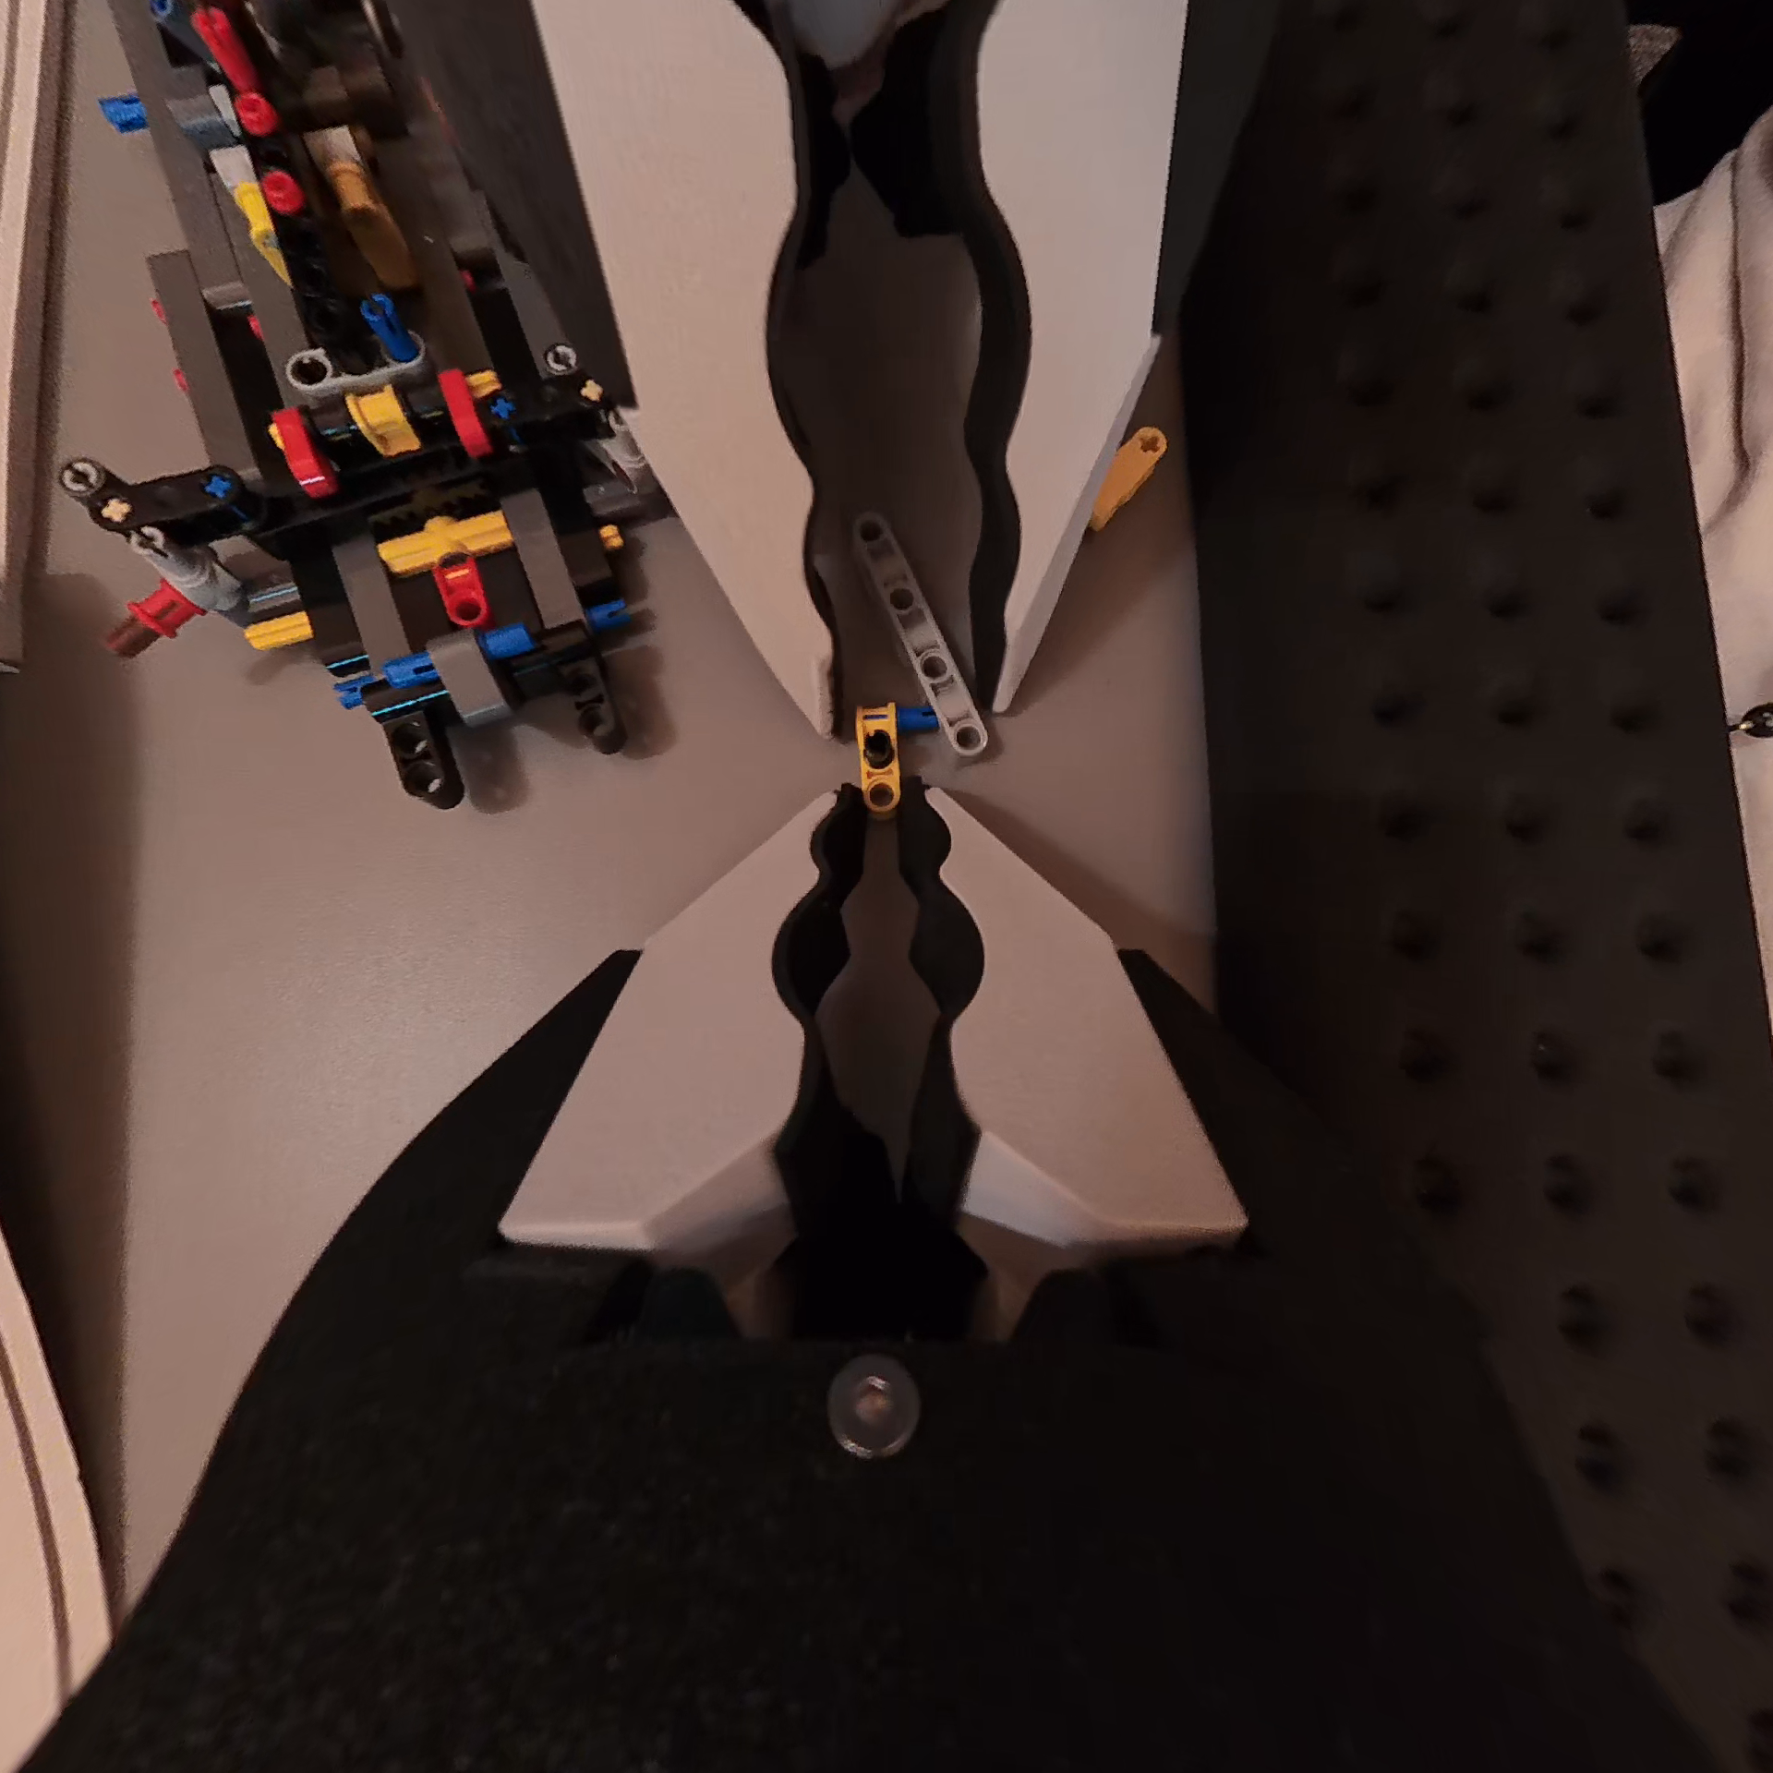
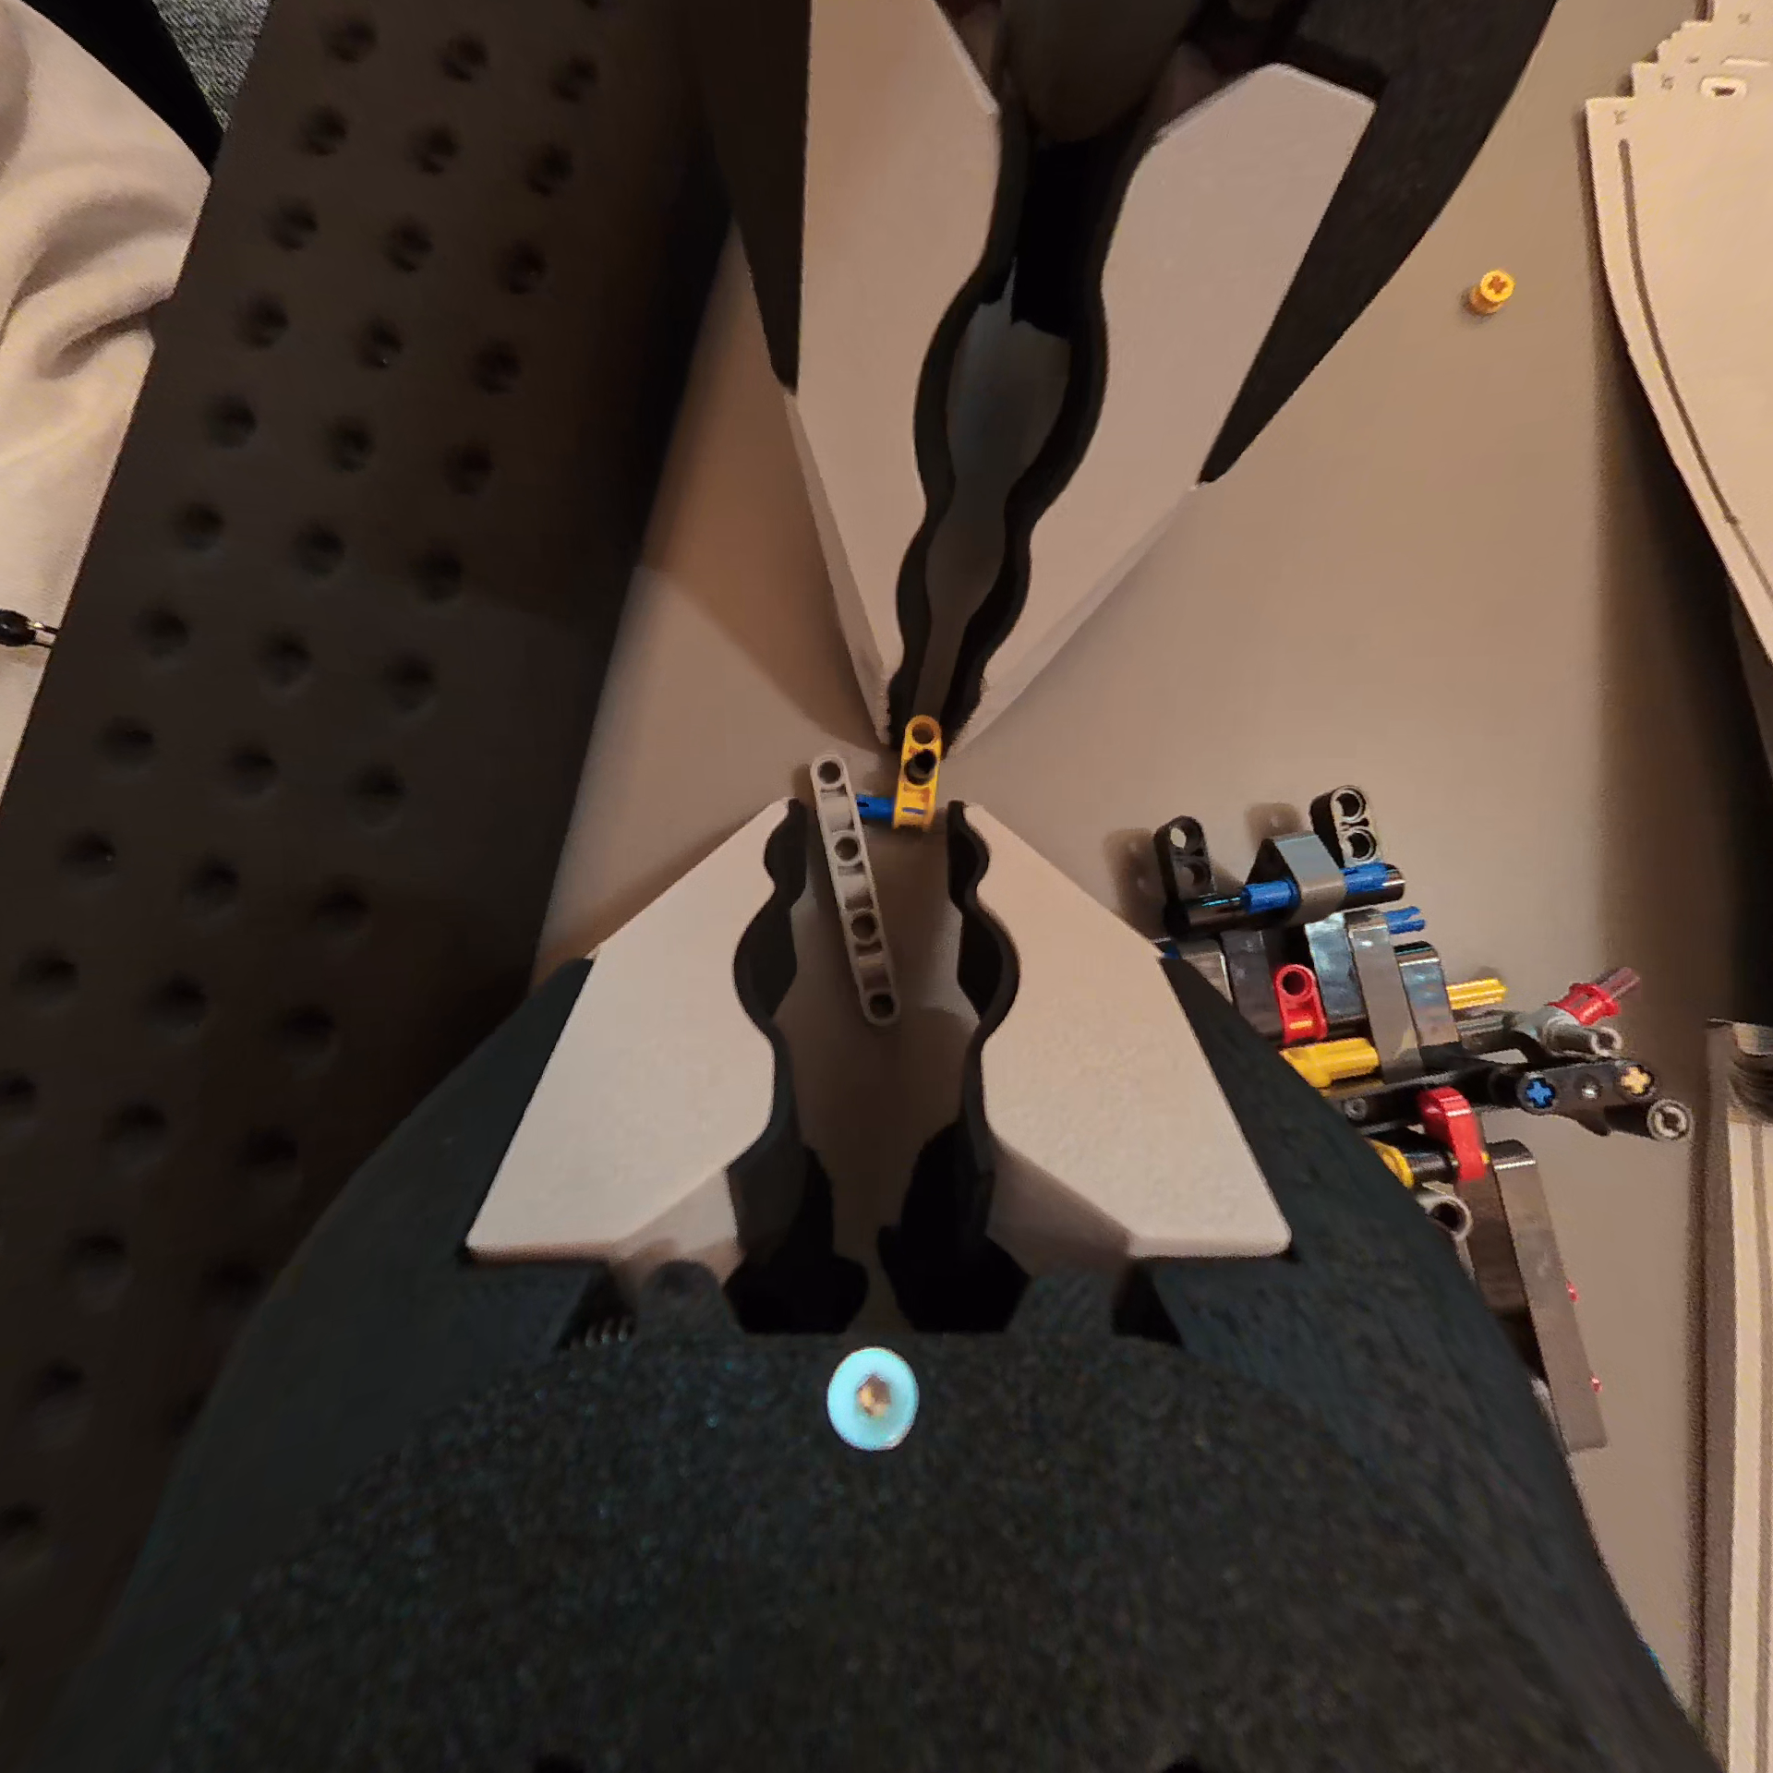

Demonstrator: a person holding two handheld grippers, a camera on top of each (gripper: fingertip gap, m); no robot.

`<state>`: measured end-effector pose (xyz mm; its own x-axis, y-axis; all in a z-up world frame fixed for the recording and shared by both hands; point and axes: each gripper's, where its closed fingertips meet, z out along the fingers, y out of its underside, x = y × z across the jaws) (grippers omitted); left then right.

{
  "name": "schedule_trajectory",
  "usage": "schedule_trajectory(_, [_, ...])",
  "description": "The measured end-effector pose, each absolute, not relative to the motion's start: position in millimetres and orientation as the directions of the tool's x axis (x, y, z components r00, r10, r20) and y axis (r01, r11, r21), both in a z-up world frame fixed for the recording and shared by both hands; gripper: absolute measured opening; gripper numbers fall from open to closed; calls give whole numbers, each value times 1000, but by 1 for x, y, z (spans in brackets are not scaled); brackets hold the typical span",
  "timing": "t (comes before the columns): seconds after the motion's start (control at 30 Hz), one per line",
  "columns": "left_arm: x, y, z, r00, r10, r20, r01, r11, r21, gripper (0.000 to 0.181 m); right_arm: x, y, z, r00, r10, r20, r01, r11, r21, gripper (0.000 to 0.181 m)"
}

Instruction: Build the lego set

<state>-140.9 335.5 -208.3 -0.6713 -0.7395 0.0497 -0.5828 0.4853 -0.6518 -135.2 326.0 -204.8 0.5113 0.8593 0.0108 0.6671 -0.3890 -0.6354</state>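
Now left gripper pinches the yellow connector; right gripper, spread wide, straddles the grey beam, lengthwise between its fingers.

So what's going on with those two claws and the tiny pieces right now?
Left gripper shut on yellow connector. Right gripper open around grey beam, blue pin joining both. Half-built model alongside, nothing blocking.

At my left fingertips a small yellow connector piece is pinched, pointing to twelve o'clock. A short blue pin joins it to the grey holed beam at one o'clock, between my right fingers. The half-built multicoloured model lies on the pale tabletop at ten o'clock; a dark perforated panel lies at three.
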Motion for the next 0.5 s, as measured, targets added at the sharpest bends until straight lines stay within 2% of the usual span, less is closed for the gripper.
schedule_trajectory(0.5, [-140, 325, -208, -654, -756, 21, -583, 486, -651, 6, -139, 322, -205, 510, 856, -88, 628, -441, -641, 19])
